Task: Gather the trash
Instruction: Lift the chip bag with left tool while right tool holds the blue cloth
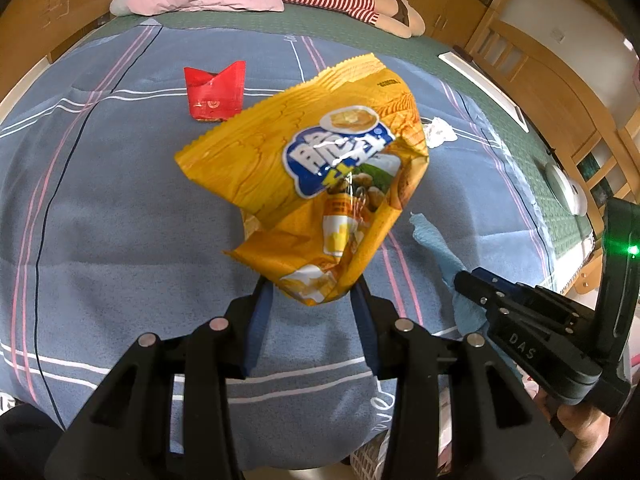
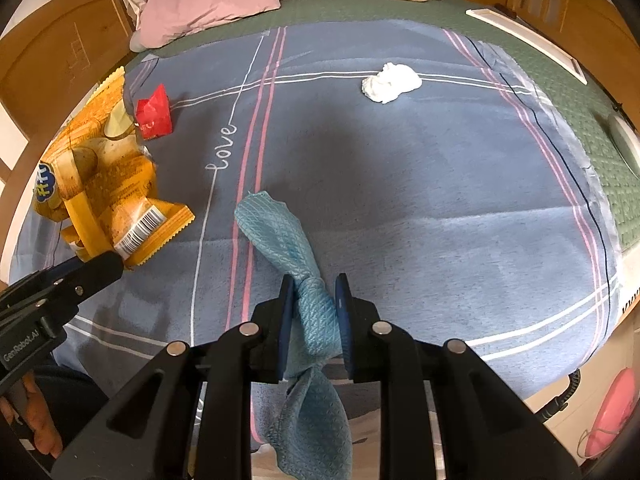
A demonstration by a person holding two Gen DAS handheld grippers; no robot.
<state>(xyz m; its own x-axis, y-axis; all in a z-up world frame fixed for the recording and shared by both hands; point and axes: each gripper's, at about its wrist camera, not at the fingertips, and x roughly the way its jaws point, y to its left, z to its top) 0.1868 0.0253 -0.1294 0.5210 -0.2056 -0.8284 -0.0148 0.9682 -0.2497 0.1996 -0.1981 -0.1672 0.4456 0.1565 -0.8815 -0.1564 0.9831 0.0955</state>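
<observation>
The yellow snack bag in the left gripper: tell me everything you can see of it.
The yellow snack bag is a crinkled, glossy foil-like packet with a blue logo, snack pictures and serrated end seams; the right wrist view shows a barcode on its back. It looks empty and crumpled. The left gripper pinches its lower end between the blue fingers, holding it raised above the blue blanket, its free end slanting away.

Bed [image 2: 400, 200]: red wrapper [image 2: 154, 114], white tissue [image 2: 390, 82], pillow [image 2: 208, 0].

On the bed [image 2: 400, 200], a carton [image 2: 154, 116] is lying upper left, a tissue wad [image 2: 390, 82] upper right, a pillow [image 2: 208, 0] sitting behind both.
</observation>
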